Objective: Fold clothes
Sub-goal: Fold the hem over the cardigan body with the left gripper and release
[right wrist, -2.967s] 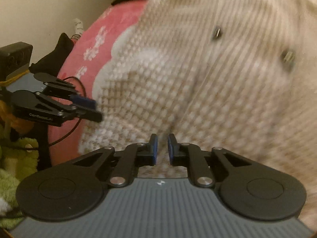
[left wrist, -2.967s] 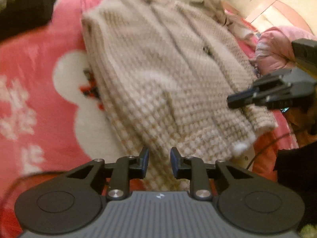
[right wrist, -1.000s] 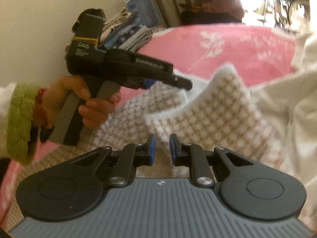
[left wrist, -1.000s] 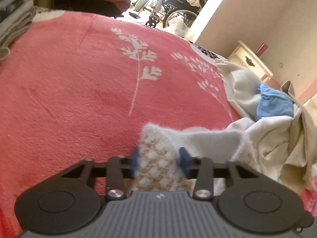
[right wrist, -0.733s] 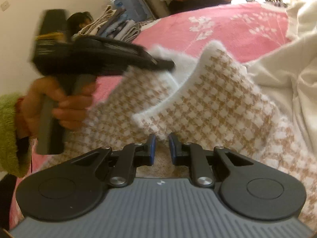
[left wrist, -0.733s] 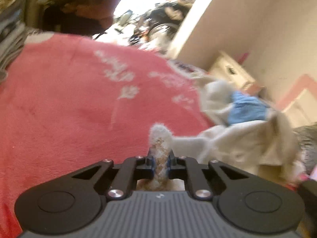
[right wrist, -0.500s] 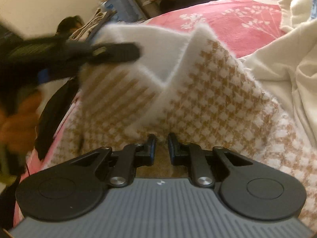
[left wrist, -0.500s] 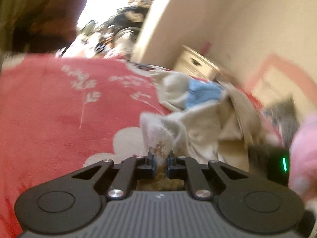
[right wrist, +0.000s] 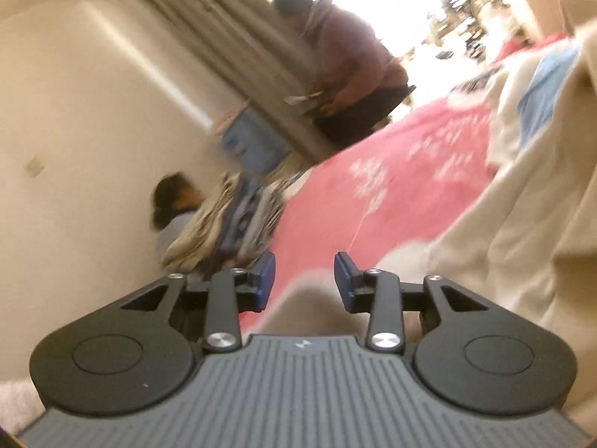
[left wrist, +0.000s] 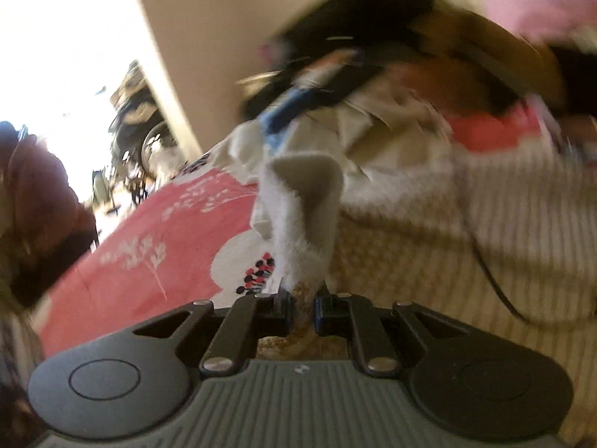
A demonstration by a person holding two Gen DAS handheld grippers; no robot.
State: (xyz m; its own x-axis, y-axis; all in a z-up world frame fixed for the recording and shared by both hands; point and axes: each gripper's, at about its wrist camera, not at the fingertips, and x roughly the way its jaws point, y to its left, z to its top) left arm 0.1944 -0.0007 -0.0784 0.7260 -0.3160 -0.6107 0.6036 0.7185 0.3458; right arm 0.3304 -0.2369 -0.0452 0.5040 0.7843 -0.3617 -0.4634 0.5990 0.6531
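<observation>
Pink blanket [left wrist: 156, 239] with white flower print covers the bed and fills the lower ground of both views; a heap of unfolded cream and blue laundry [right wrist: 537, 171] lies across it at its far side.

Checked knit cardigan [left wrist: 485, 246], tan and white, spreads over the blanket to the right in the left wrist view; one fuzzy white-edged corner of it stands up from the left gripper [left wrist: 302, 306], whose pads are pinched tight on that corner.

Right gripper [right wrist: 304, 280]: jaws opening, blue pads apart; a pale fold of cloth sits low between them, not pressed, too blurred to name for certain.

Step in hand, as judged: a fold of the cardigan, one corner carried over by the left tool while the right lets go; the fold looks part-way, not laid.

Next move calls for: laying the held corner flat across the body of the cardigan, edges matched; release only once it rests; the right tool free to take a fresh hold or smooth.
</observation>
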